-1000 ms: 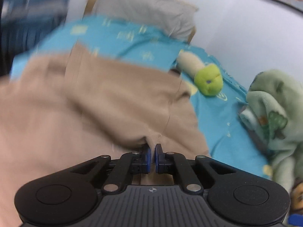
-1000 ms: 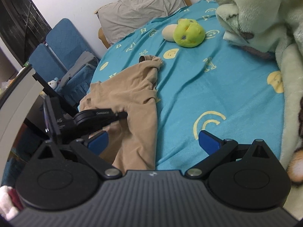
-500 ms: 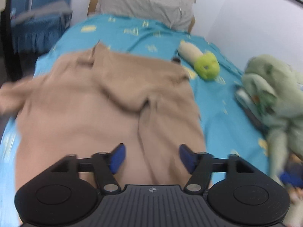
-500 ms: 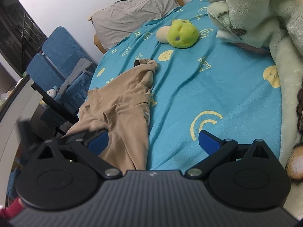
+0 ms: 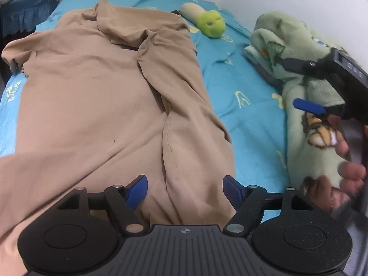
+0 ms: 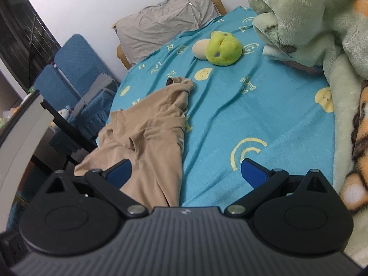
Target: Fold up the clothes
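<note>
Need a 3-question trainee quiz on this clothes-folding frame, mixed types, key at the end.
1. True or false: the left tool grips the tan garment.
2. What lies by the green plush? A) a cup B) a beige plush C) a book
3. Fill in: the right tool hangs ____ over the garment's edge and the sheet.

Key: 1 false, its pads stand apart, clear of the cloth; 2 B; 3 open.

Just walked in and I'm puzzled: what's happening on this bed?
A person is folding clothes with hand-held tongs. A tan garment lies rumpled on the blue sheet. Both the left tongs and right tongs are open and hold nothing. A green plush lies farther up the bed.
</note>
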